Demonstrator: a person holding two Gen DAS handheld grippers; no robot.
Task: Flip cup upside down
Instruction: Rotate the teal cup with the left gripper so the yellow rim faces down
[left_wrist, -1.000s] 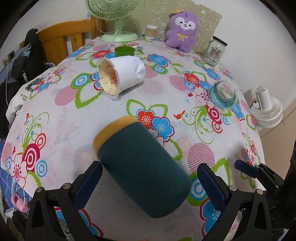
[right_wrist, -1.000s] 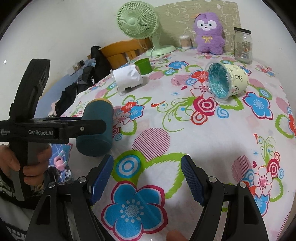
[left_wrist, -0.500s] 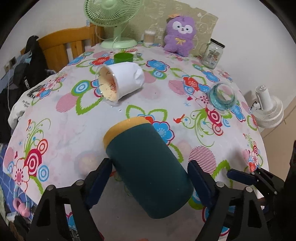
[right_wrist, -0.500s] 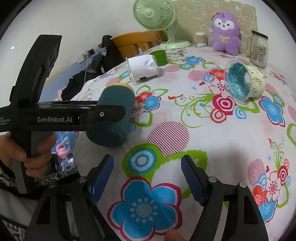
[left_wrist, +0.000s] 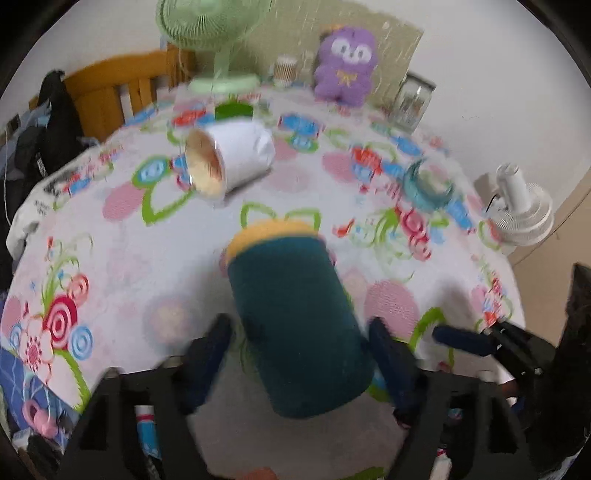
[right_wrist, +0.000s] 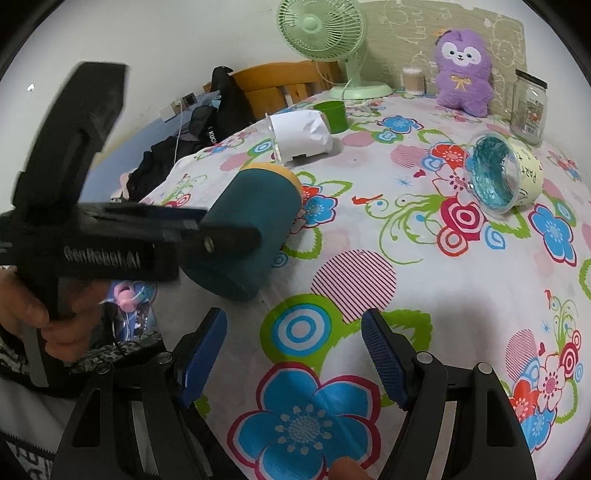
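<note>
A dark teal cup with a yellow rim (left_wrist: 295, 317) lies on its side near the table's front edge, rim pointing away from me. My left gripper (left_wrist: 301, 354) is open, one finger on each side of the cup's base end, with small gaps to its wall; the view is blurred. The cup (right_wrist: 255, 229) also shows in the right wrist view with the left gripper's finger (right_wrist: 221, 236) across it. My right gripper (right_wrist: 295, 354) is open and empty, low over the tablecloth to the cup's right.
The round table has a flowered cloth (right_wrist: 424, 295). A white cup (left_wrist: 231, 162) and a teal-lined cup (right_wrist: 502, 177) lie on their sides. A green cup (right_wrist: 332, 114), green fan (right_wrist: 328, 40), purple plush (right_wrist: 461, 74) and glass jar (right_wrist: 528, 107) stand at the back.
My left gripper has moved forward around the teal cup and its fingers have narrowed toward the cup's sides. The right gripper has drifted a little and stays open.
</note>
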